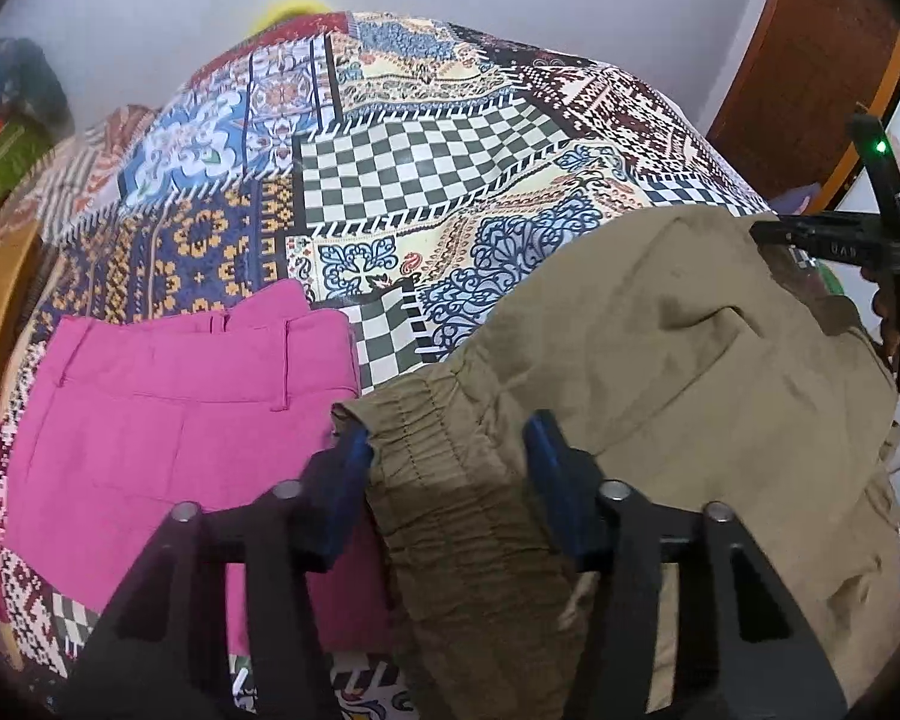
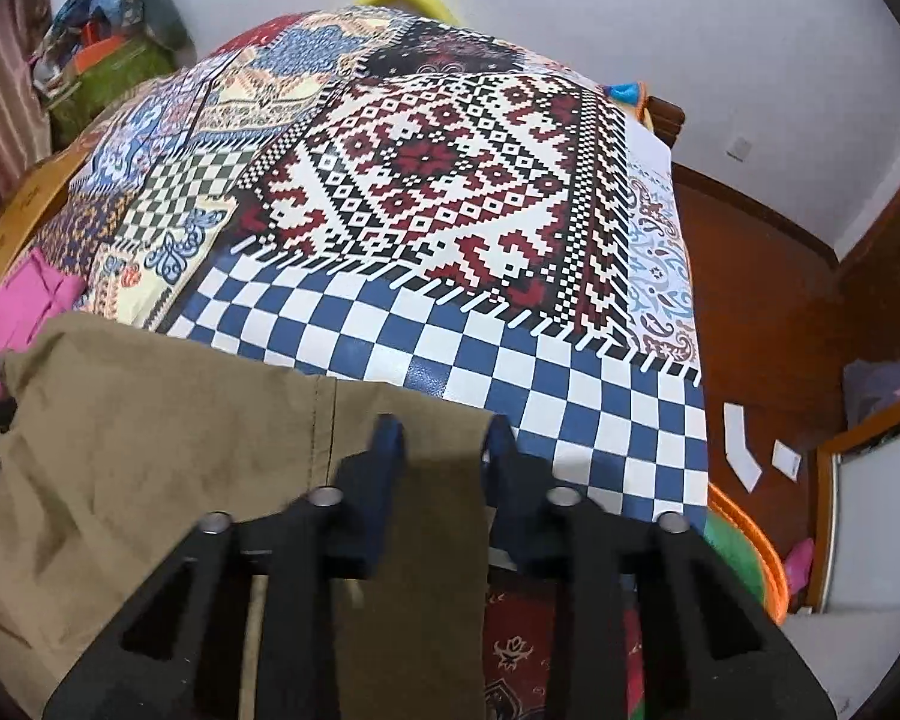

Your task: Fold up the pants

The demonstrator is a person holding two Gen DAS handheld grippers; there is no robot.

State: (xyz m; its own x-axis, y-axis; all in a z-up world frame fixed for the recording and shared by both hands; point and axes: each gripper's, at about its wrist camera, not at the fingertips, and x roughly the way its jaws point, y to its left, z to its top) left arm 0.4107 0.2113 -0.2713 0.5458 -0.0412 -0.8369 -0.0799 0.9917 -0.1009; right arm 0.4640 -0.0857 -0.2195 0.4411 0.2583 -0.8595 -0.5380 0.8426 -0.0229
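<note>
Khaki pants [image 1: 660,360] lie on a table under a patchwork cloth [image 1: 420,180]. My left gripper [image 1: 447,456] is shut on their gathered elastic waistband [image 1: 444,480], which fills the gap between both blue pads. In the right wrist view, my right gripper [image 2: 444,438] is shut on a flat corner of the khaki pants [image 2: 150,420] at the near table edge, over the blue-and-white checks [image 2: 540,396]. Part of the right gripper's black body [image 1: 834,249] shows at the pants' far right side in the left wrist view.
Folded pink pants [image 1: 168,420] lie just left of the khaki ones, also seen as pink pants [image 2: 24,306]. A green bag of clothes [image 2: 114,72] stands at the far left. An orange-rimmed basket [image 2: 750,540] and white paper pieces [image 2: 744,450] sit on the wooden floor to the right.
</note>
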